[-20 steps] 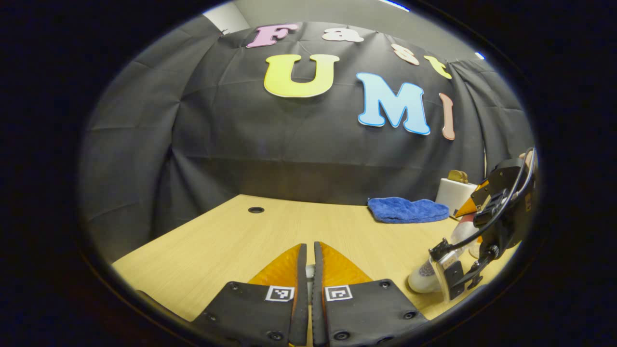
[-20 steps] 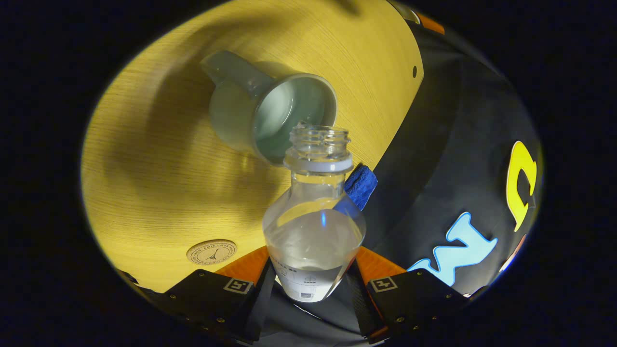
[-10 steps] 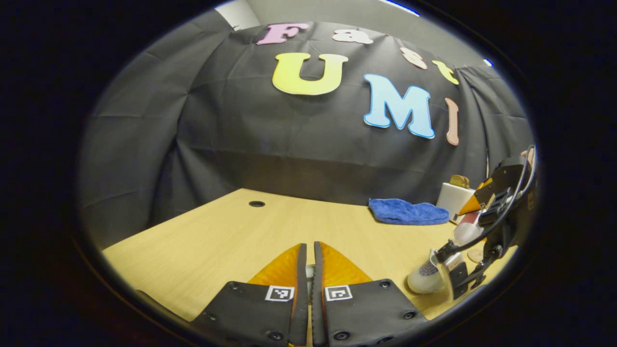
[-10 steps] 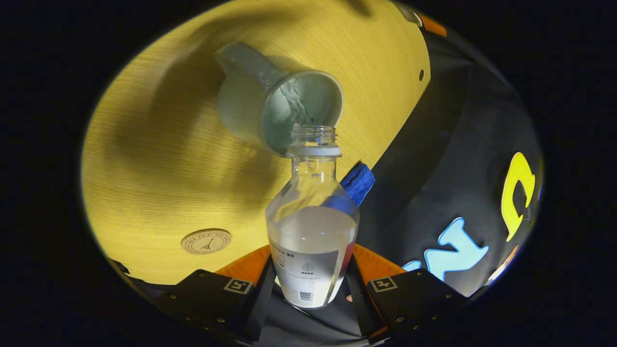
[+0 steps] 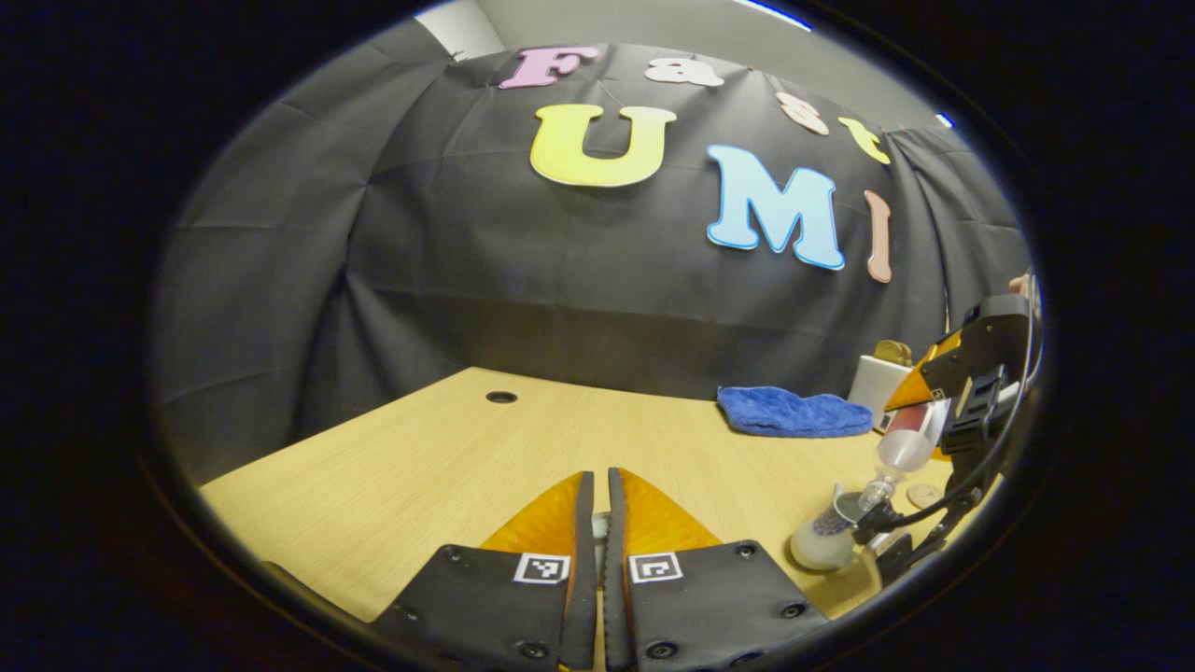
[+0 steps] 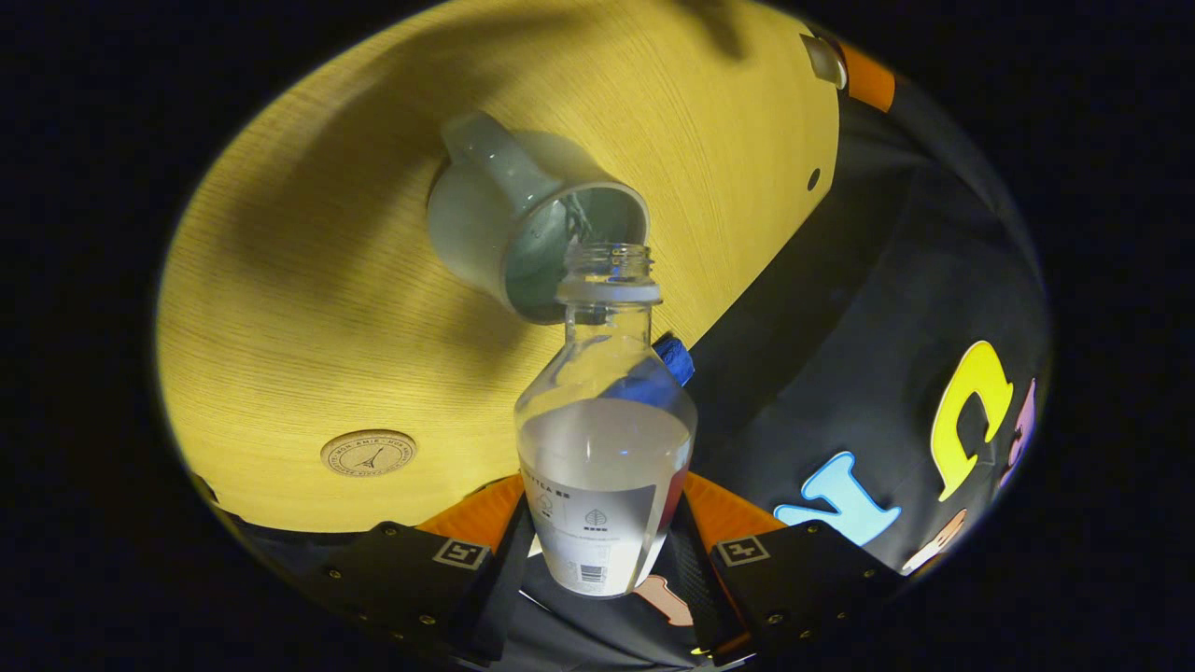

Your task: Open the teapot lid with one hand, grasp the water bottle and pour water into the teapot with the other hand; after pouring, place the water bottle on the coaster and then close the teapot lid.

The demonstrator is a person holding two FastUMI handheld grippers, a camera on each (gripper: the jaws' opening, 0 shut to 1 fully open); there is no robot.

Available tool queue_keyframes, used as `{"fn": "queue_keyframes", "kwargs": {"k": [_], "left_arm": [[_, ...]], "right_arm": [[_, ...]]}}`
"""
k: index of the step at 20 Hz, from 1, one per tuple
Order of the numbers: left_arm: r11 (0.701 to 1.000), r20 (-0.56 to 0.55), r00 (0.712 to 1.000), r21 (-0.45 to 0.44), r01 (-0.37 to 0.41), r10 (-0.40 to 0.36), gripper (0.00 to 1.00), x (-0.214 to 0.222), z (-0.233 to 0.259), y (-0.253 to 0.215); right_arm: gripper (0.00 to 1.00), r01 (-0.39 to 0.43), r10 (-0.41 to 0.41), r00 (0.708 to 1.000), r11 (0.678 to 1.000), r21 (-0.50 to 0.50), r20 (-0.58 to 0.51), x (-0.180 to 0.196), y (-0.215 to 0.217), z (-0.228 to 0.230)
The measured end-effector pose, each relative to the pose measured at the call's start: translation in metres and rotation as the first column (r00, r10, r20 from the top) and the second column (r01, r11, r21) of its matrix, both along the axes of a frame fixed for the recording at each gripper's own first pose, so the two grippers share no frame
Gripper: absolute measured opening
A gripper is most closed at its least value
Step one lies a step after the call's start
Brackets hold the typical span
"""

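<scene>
In the left gripper view, the left gripper [image 5: 598, 523] is at the bottom centre, above the wooden table [image 5: 448, 467]. Its two fingers stand almost together with only a thin gap, and something pale sits in this gap; I cannot tell if it is the teapot lid. More to the right, a blue cloth [image 5: 794, 413] lies near the back wall, and a white box [image 5: 873, 381] is just beside it. At the right edge the right gripper [image 5: 934, 415] holds the water bottle [image 5: 904, 446] tilted down, with its mouth over the open teapot [image 5: 826, 539]. The round coaster [image 5: 924, 495] lies on the table close behind the teapot.

In the right gripper view, the coaster [image 6: 368, 454] is at the lower left on the table [image 6: 299, 308]. The teapot [image 6: 523, 233] is in the upper centre, without lid, and a thin stream of water goes into it. The bottle [image 6: 605, 448] is in the centre, about half full, and both fingers of the right gripper [image 6: 602, 541] press on its lower body. The blue cloth [image 6: 674, 355] shows behind the bottle neck.
</scene>
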State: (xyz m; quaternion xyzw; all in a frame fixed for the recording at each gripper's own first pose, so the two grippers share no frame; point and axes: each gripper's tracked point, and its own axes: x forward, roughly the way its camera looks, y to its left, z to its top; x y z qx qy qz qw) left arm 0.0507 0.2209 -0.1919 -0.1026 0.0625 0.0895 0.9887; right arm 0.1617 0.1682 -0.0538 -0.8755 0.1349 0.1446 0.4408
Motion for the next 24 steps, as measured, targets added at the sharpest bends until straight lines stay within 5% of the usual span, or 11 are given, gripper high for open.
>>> {"fn": "queue_keyframes", "kwargs": {"k": [24], "left_arm": [[1.000,-0.016,1.000,0.026,0.006,-0.006,0.10,-0.007,0.010,-0.008]], "right_arm": [[0.74,-0.114,0.118,0.992,0.991,-0.073,0.053,0.001,0.011,0.009]]}}
